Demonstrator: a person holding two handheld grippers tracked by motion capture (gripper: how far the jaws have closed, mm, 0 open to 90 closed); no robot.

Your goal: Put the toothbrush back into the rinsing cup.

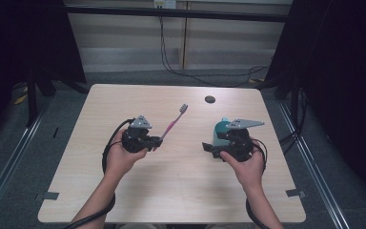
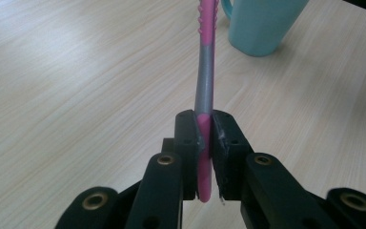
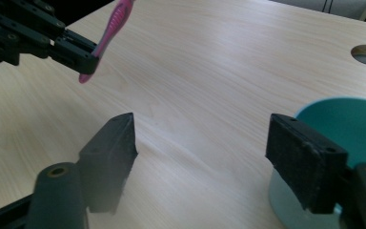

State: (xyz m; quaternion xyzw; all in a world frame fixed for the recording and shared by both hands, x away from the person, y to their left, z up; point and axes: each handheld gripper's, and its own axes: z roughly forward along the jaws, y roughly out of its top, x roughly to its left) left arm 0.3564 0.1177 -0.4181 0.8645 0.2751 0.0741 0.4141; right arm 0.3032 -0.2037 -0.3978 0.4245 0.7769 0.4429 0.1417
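The left gripper (image 2: 205, 143) is clamped on the pink toothbrush (image 2: 205, 71), lifted above the table (image 1: 181, 181); the right gripper (image 3: 200, 152) stands wide open, empty, beside the teal cup (image 3: 352, 124), so dropping it in remains

A light wooden table (image 1: 171, 191) with a round cable hole (image 1: 210, 99) near its far edge; a teal mug (image 1: 220, 130) stands right of centre.

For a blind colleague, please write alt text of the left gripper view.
The left gripper clamps a pink and grey toothbrush near its end, the handle running away over a light wooden table. A teal mug stands beyond.
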